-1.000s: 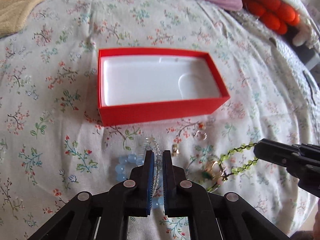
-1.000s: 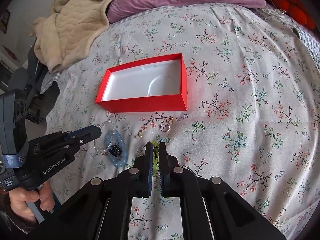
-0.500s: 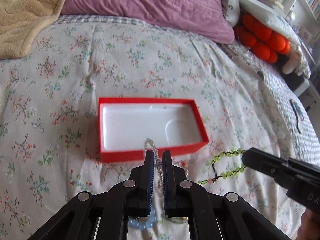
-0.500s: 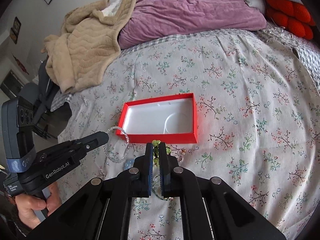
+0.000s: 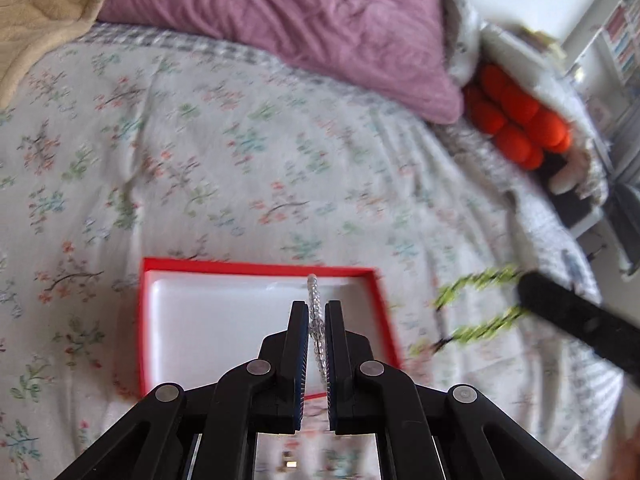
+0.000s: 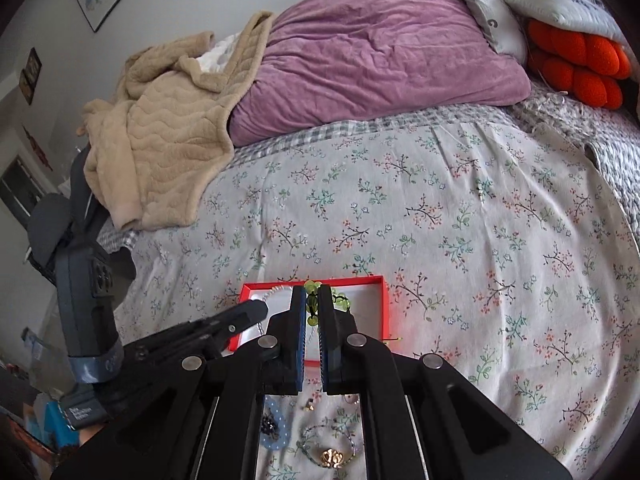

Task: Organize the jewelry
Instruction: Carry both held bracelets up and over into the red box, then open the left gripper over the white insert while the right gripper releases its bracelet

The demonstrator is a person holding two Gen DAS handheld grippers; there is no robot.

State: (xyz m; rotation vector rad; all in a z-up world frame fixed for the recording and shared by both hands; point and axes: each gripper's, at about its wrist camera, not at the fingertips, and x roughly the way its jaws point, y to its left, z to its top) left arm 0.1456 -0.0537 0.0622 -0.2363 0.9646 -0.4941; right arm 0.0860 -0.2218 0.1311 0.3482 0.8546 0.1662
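Indoors, a bed fills both views, covered by a pale floral bedspread (image 6: 460, 216) of thin, lightly creased cotton. At its head lie a crumpled purple velvety pillow (image 6: 380, 52), a beige quilted blanket (image 6: 160, 132) and a knobbly orange cushion (image 6: 576, 64). On the spread sits a shallow rectangular red box (image 5: 262, 266) with a smooth white moulded liner. Over it, the left gripper (image 5: 316, 308) pinches a clear-bead bracelet (image 5: 313, 286), its loop rising above the tips. The right gripper (image 6: 310, 300) clamps a green-bead bracelet (image 6: 310, 290) just above the box. Nearer the camera, a blue bead ring (image 6: 272, 428) and a gold charm (image 6: 332, 457) rest on the cloth.
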